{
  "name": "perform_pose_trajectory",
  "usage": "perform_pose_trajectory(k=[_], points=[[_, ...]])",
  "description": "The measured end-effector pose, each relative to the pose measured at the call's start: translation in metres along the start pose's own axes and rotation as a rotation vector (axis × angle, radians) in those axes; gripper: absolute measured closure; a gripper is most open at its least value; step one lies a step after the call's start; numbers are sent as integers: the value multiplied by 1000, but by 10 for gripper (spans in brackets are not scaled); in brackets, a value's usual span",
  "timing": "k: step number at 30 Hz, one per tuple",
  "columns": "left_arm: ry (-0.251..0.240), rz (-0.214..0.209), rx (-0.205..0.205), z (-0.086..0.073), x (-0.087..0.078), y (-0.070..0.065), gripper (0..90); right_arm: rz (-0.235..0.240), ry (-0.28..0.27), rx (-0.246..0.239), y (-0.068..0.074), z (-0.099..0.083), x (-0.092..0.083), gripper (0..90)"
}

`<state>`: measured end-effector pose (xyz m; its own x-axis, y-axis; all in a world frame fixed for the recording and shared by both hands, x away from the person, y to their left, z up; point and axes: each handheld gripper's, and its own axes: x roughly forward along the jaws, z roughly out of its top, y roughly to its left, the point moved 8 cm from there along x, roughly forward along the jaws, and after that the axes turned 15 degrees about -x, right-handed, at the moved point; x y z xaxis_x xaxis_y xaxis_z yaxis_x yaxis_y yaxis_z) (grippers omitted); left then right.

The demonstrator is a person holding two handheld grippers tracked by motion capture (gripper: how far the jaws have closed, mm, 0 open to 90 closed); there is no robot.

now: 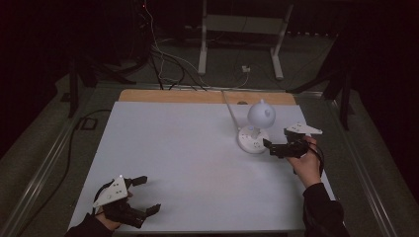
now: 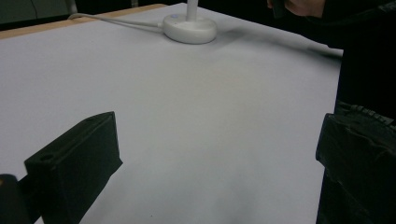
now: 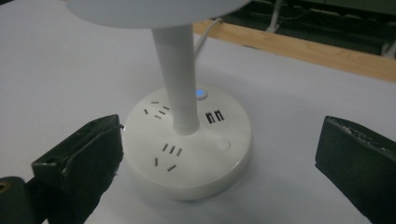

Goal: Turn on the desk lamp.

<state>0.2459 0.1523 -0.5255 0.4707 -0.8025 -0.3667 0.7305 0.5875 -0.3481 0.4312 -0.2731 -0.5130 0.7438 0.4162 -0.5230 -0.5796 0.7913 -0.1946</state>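
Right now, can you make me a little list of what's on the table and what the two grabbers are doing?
table: white top, wooden strip along the far edge
lamp: white desk lamp on a round base with sockets, two USB ports and a blue light lit
cord: white cable running off the far edge
left gripper: open, near corner, holding nothing
right gripper: open, jaws close beside the lamp base, not gripping it

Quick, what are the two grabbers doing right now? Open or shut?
Left gripper: open, holding nothing, over the near left of the table.
Right gripper: open, holding nothing, jaws spread at the lamp's base.
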Motion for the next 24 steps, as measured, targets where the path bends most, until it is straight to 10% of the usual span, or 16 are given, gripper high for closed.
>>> perform_pose_trajectory(k=[12,24], points=[[-1,-1,-2,0,0,0,4,-39,19,63,-2,-3,8,222],[4,-3,1,0,0,0,4,-90,87,45,-2,-11,22,665]])
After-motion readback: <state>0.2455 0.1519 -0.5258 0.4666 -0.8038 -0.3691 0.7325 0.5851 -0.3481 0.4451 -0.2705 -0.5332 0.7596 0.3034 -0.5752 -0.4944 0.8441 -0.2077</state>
